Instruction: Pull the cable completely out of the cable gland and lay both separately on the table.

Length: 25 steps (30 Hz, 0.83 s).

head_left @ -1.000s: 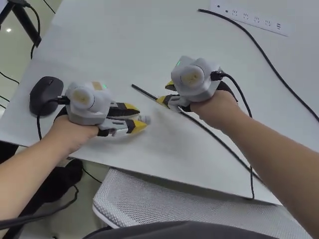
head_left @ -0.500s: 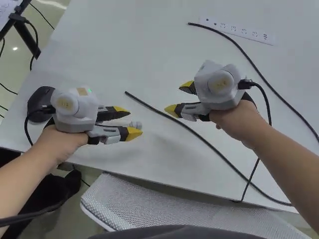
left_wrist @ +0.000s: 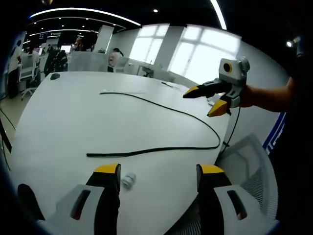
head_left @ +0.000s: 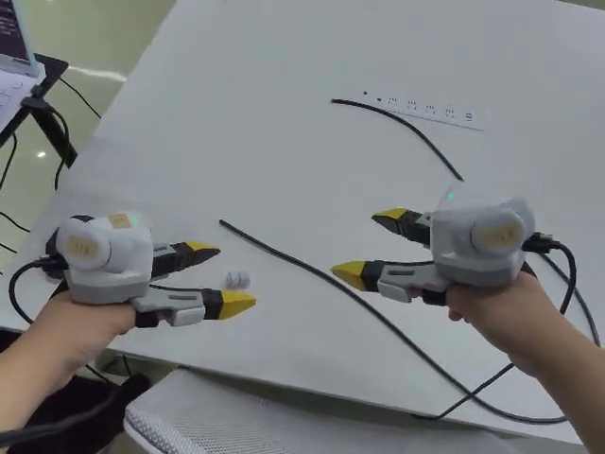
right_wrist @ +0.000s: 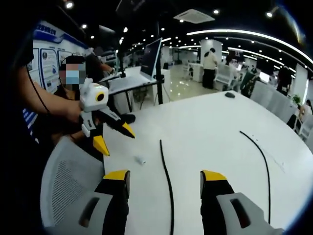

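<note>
The small white cable gland (head_left: 236, 280) lies on the white table (head_left: 284, 123), apart from the black cable (head_left: 312, 272), which lies loose and runs from the middle toward the near right edge. My left gripper (head_left: 219, 276) is open, with the gland on the table just off its fingertips; in the left gripper view the gland (left_wrist: 128, 180) sits by one yellow tip, with the cable (left_wrist: 151, 151) beyond. My right gripper (head_left: 367, 246) is open and holds nothing, hovering above the cable (right_wrist: 166, 176). The right gripper view also shows the gland (right_wrist: 141, 160) and the left gripper (right_wrist: 117, 143).
A white power strip (head_left: 416, 107) lies at the far side with a second black cable (head_left: 406, 132) curving from it toward the right. A mesh chair back (head_left: 236, 416) stands below the near table edge. A tripod leg (head_left: 47, 123) stands off the left edge.
One second ago the right gripper was shut on the cable and the left held the gland. Both have since opened and drawn apart; cable and gland now lie on the table.
</note>
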{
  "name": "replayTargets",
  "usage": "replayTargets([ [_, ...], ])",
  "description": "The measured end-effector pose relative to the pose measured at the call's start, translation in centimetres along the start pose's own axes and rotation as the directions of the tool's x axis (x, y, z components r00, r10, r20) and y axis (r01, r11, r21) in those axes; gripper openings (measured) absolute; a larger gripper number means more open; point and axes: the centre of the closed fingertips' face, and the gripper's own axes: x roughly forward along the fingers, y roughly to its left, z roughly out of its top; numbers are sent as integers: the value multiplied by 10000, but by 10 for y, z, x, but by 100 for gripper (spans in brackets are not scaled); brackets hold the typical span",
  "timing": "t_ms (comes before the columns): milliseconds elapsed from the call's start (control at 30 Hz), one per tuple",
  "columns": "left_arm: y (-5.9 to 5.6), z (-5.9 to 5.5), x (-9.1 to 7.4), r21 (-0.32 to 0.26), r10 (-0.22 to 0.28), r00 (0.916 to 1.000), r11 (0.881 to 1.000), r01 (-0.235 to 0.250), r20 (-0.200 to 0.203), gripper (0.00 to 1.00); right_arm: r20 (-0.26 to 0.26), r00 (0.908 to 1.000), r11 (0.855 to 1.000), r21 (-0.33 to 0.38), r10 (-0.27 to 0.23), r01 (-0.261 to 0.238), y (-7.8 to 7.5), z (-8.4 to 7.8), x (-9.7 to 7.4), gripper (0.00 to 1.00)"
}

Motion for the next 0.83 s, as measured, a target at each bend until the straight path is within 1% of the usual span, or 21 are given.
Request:
replayTargets([
  [100,-9,1,-4,24,98,10000,9999,-98,1,66,361,9993,9983,577,-69,48,0,-7,-18,61],
  [233,-19,3,-10,-6,206,9998,9998,-206,42,69,581,9982,9967,799,-162,115,2,-22,-41,65],
  [267,-22,4,-12,-37,254,9996,9997,-254,99,70,638,9978,9954,951,-166,105,2,-27,-46,66],
  [367,-29,6,-16,-100,369,9992,9993,-367,161,73,738,9972,9931,1171,-129,42,5,-40,-57,69],
  [533,-38,6,-22,-180,614,9977,9980,-609,282,78,710,9975,9909,1345,7,-103,15,-62,-69,74],
  [567,-41,4,-23,-216,636,9977,9978,-631,250,79,636,9980,9901,1396,54,-142,17,-69,-72,75],
  [700,-45,0,-25,-136,712,9974,9974,-710,137,84,619,9980,9886,1488,119,-210,24,-79,-81,78],
  [733,-47,-2,-25,-105,712,9974,9974,-711,81,85,614,9980,9860,1651,144,-244,25,-84,-83,79],
  [767,-48,-3,-25,-108,724,9974,9973,-723,31,86,550,9984,9838,1774,142,-238,26,-89,-83,80],
  [833,-48,-5,-25,-97,781,9969,9969,-781,-16,89,473,9988,9840,1770,96,-178,27,-97,-86,80],
])
